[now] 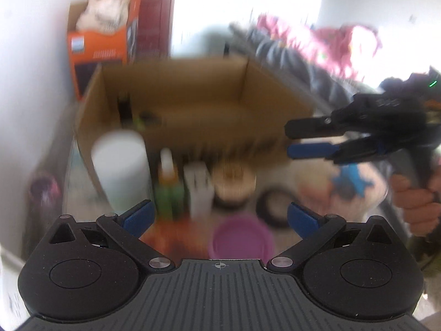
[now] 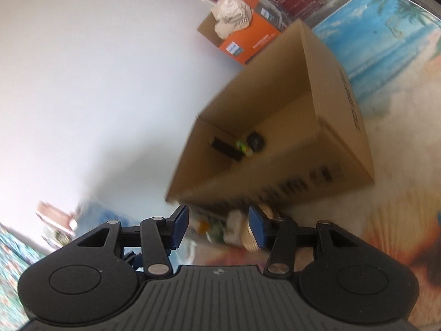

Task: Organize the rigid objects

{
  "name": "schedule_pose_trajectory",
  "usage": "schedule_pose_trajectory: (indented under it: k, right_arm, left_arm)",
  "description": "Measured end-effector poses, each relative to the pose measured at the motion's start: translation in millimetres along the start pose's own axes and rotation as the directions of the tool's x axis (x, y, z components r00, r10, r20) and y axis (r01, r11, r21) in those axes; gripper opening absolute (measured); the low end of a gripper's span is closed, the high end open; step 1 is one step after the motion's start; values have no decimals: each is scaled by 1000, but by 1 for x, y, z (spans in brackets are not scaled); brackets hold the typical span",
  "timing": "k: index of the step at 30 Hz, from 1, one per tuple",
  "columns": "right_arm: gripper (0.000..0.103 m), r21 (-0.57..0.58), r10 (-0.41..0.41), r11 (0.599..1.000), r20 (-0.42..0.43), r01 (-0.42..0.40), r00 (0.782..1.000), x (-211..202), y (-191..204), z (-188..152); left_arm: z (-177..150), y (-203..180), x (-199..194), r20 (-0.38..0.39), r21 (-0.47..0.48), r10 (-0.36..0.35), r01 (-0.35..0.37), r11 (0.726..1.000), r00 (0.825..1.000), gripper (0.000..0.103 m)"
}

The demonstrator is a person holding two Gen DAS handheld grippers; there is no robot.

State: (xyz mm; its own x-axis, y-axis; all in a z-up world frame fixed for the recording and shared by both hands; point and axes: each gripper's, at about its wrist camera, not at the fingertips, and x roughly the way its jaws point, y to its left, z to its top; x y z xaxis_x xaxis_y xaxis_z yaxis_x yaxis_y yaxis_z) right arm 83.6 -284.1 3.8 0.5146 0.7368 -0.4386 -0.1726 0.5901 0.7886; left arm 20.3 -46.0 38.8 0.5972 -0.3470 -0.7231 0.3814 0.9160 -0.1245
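An open cardboard box (image 1: 193,104) stands on the floor; it also shows in the right wrist view (image 2: 325,149), holding a black object (image 2: 226,147), a green item (image 2: 244,147) and a dark round thing (image 2: 256,140). In front of it stand a white cylinder (image 1: 121,171), a green bottle with orange top (image 1: 168,190), a white box (image 1: 199,190), a round woven thing (image 1: 234,182), a black ring (image 1: 268,209) and a pink bowl (image 1: 242,240). My left gripper (image 1: 220,218) is open and empty above them. My right gripper (image 2: 219,227) is open and empty; it also shows in the left wrist view (image 1: 292,140).
An orange carton (image 1: 102,47) with crumpled paper stands behind the box by the white wall; it also shows in the right wrist view (image 2: 250,38). A beach-print mat (image 2: 386,55) covers the floor. A grey sofa with pink cloth (image 1: 330,44) is at the right.
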Motion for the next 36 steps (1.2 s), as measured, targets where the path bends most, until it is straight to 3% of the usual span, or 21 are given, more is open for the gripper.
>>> schedule_pose_trajectory:
  k: [4, 9, 13, 17, 19, 21, 25, 30, 36]
  right_arm:
    - [51, -109, -124, 987, -52, 118, 991, 14, 12, -32]
    - [50, -239, -272, 938, -57, 252, 961, 31, 21, -59]
    - [49, -315, -307, 905, -24, 284, 951, 34, 30, -67]
    - [43, -393, -354, 861, -4, 324, 935, 42, 41, -71]
    - [41, -425, -369, 841, 0, 335, 929, 45, 46, -73]
    - [31, -451, -387, 824, -9, 341, 922, 54, 47, -76]
    - [23, -439, -406, 826, -27, 354, 914, 63, 45, -79]
    - [21, -425, -369, 843, -11, 330, 929, 53, 59, -79]
    - [22, -497, -312, 811, 77, 307, 947, 28, 102, -71]
  left_arm:
    - [-27, -7, 18, -73, 40, 9, -6, 999, 997, 103]
    - [-45, -18, 39, -61, 131, 74, -65, 989, 995, 100]
    - [-49, -17, 48, -66, 141, 64, -55, 988, 996, 93]
    - [-52, -17, 48, -37, 140, 55, -49, 989, 998, 76]
    - [-53, -18, 49, -9, 147, 70, -68, 987, 998, 71]
    - [-54, -18, 49, 5, 154, 82, -82, 985, 997, 70]
    - [-56, -19, 46, 24, 157, 83, -86, 984, 996, 70]
    - [-54, -19, 25, 68, 139, 78, -87, 986, 995, 70]
    - [-38, -22, -16, 195, 141, 94, -123, 982, 976, 70]
